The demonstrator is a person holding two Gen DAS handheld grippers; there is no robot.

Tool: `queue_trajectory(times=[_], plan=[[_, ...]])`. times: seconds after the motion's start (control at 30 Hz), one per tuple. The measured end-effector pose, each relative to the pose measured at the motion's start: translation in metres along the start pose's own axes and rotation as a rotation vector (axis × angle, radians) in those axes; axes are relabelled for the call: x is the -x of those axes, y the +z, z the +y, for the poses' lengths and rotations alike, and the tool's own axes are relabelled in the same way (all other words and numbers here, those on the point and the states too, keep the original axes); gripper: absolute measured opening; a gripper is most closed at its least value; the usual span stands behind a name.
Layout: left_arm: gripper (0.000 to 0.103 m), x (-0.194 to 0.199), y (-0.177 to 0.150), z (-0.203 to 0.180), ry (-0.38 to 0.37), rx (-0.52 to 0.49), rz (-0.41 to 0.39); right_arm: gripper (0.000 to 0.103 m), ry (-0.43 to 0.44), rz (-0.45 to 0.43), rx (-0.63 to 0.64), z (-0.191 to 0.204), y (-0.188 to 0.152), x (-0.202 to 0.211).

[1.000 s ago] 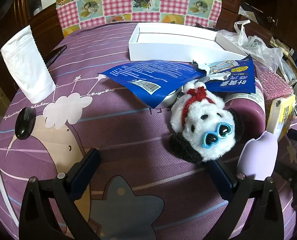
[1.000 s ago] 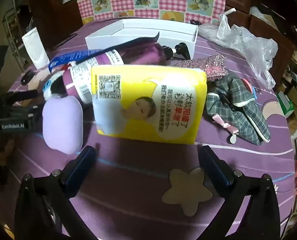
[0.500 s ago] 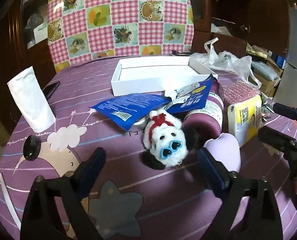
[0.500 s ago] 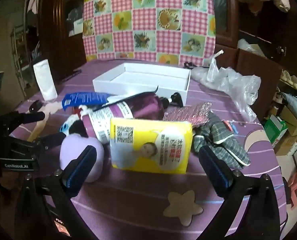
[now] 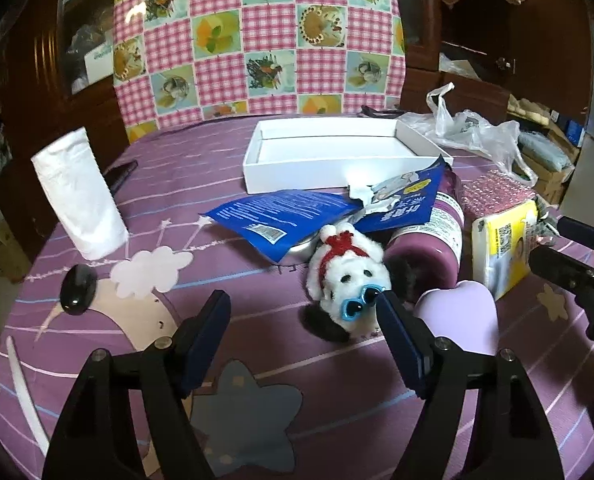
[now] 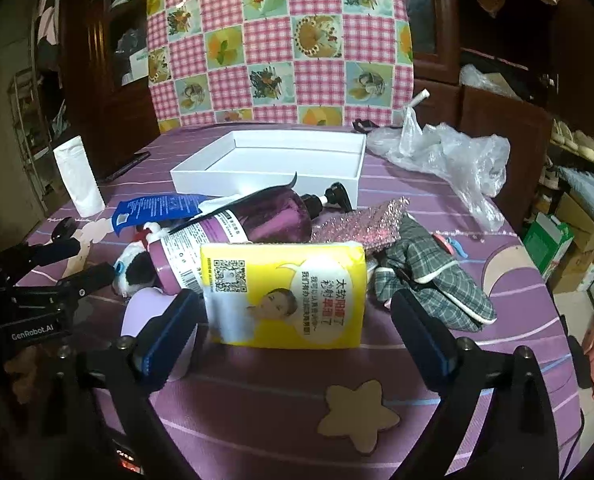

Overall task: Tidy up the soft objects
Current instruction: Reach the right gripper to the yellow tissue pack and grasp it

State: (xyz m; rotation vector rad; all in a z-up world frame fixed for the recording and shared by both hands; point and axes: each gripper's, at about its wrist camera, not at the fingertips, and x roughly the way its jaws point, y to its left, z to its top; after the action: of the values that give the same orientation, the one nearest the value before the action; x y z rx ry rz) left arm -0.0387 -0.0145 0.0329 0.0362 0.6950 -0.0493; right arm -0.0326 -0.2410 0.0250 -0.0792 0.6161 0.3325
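A white plush dog [image 5: 347,282] with blue heart glasses and a red scarf lies on the purple cloth, just beyond my open, empty left gripper [image 5: 303,322]. A lilac soft pad [image 5: 463,316] lies to its right. A yellow tissue pack [image 6: 283,290] stands between the tips of my open, empty right gripper [image 6: 297,320], not touched. It also shows in the left wrist view [image 5: 501,250]. A plaid fabric pouch [image 6: 429,280] and a pink glittery pad [image 6: 363,224] lie behind it. An empty white box [image 5: 337,156] sits at the back.
A purple pump bottle [image 6: 253,224] lies on its side between dog and tissues. A torn blue packet [image 5: 297,216] lies over it. A white paper roll [image 5: 79,196] and a black mouse [image 5: 77,288] are at left. A plastic bag [image 6: 445,156] lies back right.
Both grippers have pulled back and risen from the objects, which look smaller and farther. Both stay open and empty. No object has moved.
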Motion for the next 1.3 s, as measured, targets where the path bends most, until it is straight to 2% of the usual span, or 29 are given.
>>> queue_trajectory(times=[0.3,0.43,0.5,0.6,0.67,0.77,0.83,0.9,1.03,1.13,1.2,1.3], plan=[[0.076,-0.003,0.000,0.013,-0.072,0.063,0.023,0.096,0.024,-0.010,0.029,-0.002,0.003,-0.001],[0.076,-0.007,0.000,0.016,-0.081,0.082,0.043,0.083,0.004,-0.016,0.010,-0.005,0.003,0.000],[0.076,-0.007,0.000,0.016,-0.059,0.076,0.044,0.077,0.001,-0.007,0.025,-0.002,0.003,-0.002],[0.076,-0.004,-0.001,0.012,-0.026,0.050,0.031,0.077,0.001,0.002,0.050,0.002,0.001,-0.003],[0.077,-0.002,0.000,0.012,-0.041,0.053,0.027,0.077,0.007,0.000,0.054,0.003,0.001,-0.003],[0.080,0.002,0.003,0.016,-0.061,0.086,0.018,0.077,0.070,0.007,0.030,-0.003,0.002,-0.005],[0.081,0.006,0.005,0.020,-0.063,0.104,-0.003,0.077,0.183,0.022,0.011,-0.008,0.002,-0.007],[0.084,0.007,0.006,0.021,-0.065,0.115,-0.008,0.077,0.204,0.025,-0.016,-0.009,0.001,-0.007],[0.085,0.003,0.007,0.019,-0.058,0.109,0.024,0.076,0.103,0.028,0.028,0.000,-0.002,-0.007],[0.085,-0.001,0.005,0.016,-0.069,0.098,0.045,0.072,0.111,0.030,0.035,0.002,-0.002,-0.006],[0.084,0.000,0.003,0.016,-0.068,0.103,0.038,0.072,0.107,0.036,0.016,-0.001,0.000,-0.006],[0.083,0.008,0.004,0.013,-0.084,0.088,-0.001,0.072,0.151,0.007,-0.037,-0.011,0.003,-0.002]])
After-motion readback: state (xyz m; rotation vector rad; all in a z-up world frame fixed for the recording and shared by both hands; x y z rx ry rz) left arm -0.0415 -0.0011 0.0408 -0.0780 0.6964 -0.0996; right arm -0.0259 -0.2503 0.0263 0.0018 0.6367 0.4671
